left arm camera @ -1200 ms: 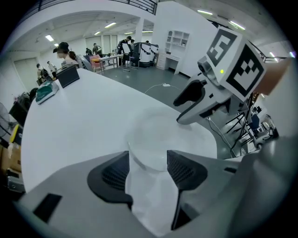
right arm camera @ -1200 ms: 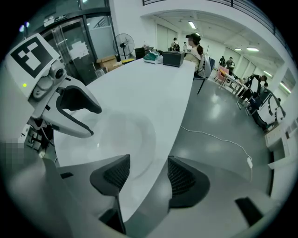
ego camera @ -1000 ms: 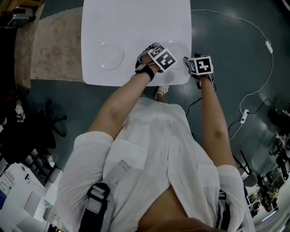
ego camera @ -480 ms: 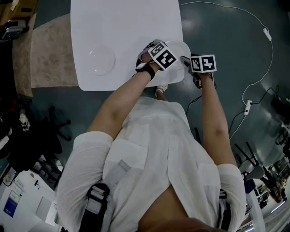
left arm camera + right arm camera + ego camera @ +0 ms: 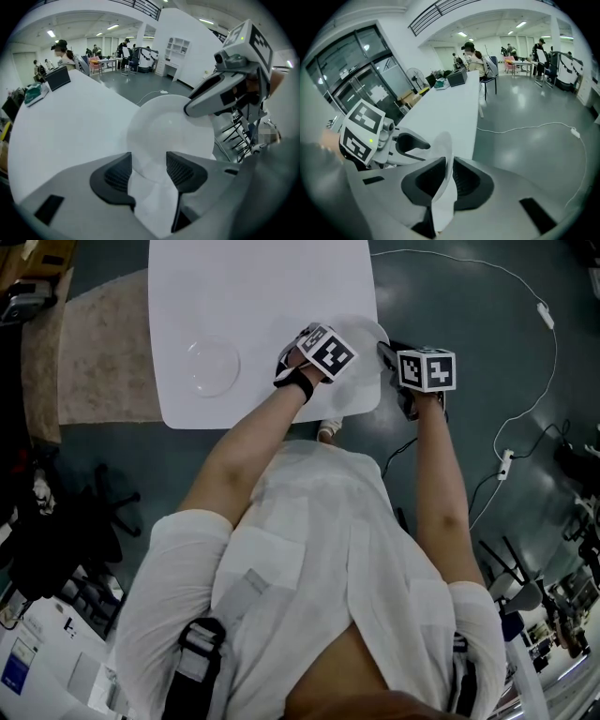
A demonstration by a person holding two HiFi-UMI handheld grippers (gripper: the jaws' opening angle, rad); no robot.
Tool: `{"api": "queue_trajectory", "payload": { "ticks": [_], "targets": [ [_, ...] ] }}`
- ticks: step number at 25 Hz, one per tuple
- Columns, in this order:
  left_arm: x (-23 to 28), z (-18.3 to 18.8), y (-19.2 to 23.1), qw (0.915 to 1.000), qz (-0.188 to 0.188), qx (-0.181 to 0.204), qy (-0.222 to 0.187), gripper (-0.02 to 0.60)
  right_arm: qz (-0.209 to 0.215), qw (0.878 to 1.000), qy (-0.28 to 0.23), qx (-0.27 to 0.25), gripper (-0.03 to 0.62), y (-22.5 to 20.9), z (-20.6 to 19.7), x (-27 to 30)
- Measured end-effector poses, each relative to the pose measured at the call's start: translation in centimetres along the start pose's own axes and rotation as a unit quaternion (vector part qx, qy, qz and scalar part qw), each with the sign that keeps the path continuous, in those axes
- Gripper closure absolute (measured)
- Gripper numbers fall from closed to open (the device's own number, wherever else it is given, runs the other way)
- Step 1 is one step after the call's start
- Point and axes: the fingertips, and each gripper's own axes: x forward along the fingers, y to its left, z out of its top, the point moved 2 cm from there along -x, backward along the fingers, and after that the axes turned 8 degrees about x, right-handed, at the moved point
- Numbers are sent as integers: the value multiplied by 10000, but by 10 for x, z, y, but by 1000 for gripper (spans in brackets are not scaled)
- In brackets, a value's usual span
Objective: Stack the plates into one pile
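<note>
Now the right gripper has just closed its jaws on the rim of the plate at the near right corner of the table. That side of the plate looks raised compared with a second ago. The left gripper keeps its jaws wide, and the plate's other rim sits between them unpinched. A second plate lies near the table's near edge, further left, and is likely where this one goes.

Plate half covered from above
Overhead, the left gripper and right gripper hide much of the white plate; only its rim shows between them.
</note>
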Motion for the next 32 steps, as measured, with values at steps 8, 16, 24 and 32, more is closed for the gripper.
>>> {"api": "queue_trajectory", "payload": {
  "ticks": [8,16,24,32],
  "targets": [
    [-31,-16,24,9991,141,-350,-179,351,140,9992,-243,-298,557,48,30,-1],
    [-77,-54,54,9959,428,-784,-175,354,124,9966,-282,-769,559,92,47,18],
    [-154,-118,109,9852,991,-1370,-291,354,1020,9901,-328,-912,559,182,79,57],
    [-216,-212,141,9647,1520,-2144,-171,354,1757,9801,290,-874,559,265,62,110]
  ]
}}
